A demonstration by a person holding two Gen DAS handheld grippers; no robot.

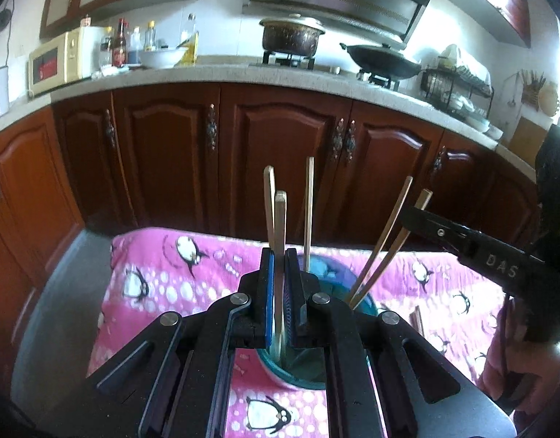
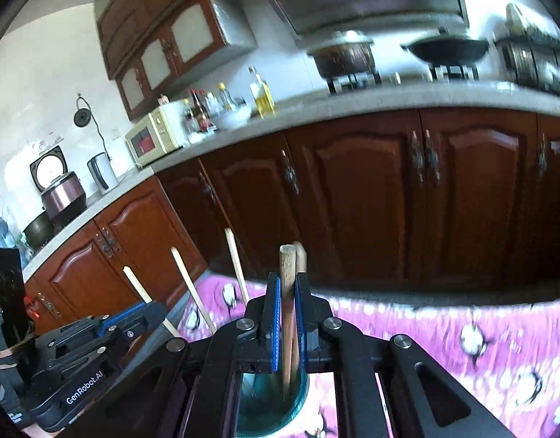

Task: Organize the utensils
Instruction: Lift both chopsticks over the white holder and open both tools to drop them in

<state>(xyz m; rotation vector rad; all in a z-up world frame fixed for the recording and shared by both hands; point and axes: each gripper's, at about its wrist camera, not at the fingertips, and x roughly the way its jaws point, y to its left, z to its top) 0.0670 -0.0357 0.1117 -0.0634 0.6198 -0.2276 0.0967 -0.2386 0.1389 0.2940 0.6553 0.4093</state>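
You work over a table draped in a pink cloth printed with penguins and white bubbles; its fabric lies smooth across the surface. Behind it runs a row of dark red-brown panelled wooden cabinets with ornate metal handles, topped by a pale speckled counter. On that counter stand a cream microwave, bottles, a white bowl, a lidded pot on a burner and a black wok.

A teal, translucent, round cup stands on the cloth directly below your grippers. Thin, straight, pale wooden chopsticks rise from it, splayed in different directions.

Your left gripper has its blue ribbed pads pressed together on one upright pale chopstick, whose lower end runs down into the cup.

Your right gripper is clamped on a brown, round-ended chopstick, also reaching down into the cup; a second stick sits just behind it, and you cannot tell whether the pads grip both. The right wrist view is blurred toward its right side.
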